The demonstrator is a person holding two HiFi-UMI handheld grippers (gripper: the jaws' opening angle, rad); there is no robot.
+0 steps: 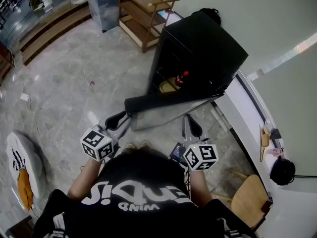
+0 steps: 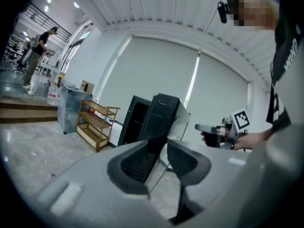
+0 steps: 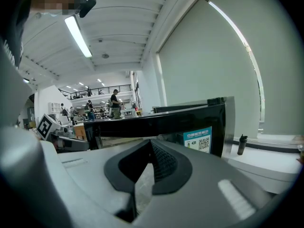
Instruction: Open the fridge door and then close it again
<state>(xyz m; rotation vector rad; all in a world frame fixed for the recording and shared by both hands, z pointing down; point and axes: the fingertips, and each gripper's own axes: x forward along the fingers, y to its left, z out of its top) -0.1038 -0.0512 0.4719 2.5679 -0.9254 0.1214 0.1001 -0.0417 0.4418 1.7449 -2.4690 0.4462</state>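
The black fridge [image 1: 200, 58] stands against the wall with its door [image 1: 168, 105] swung wide open towards me. A red-capped bottle [image 1: 184, 77] shows inside. My left gripper [image 1: 121, 119] is level with the door's free left end. In the left gripper view, the left gripper [image 2: 161, 148] is open and nothing touches its pads [image 2: 137, 163]; the door [image 2: 164, 120] shows beyond the gap. My right gripper [image 1: 189, 120] hangs just short of the door's right part. In its own view, the right gripper [image 3: 149, 144] has its tips together and faces the door's top edge [image 3: 156, 122].
A wooden shelf rack [image 1: 143, 16] stands behind the fridge's left. A white ledge [image 1: 242, 108] runs along the wall on the right, with a wooden chair [image 1: 250, 197] and a black bag [image 1: 282, 171] near it. Steps [image 1: 49, 29] rise at the far left.
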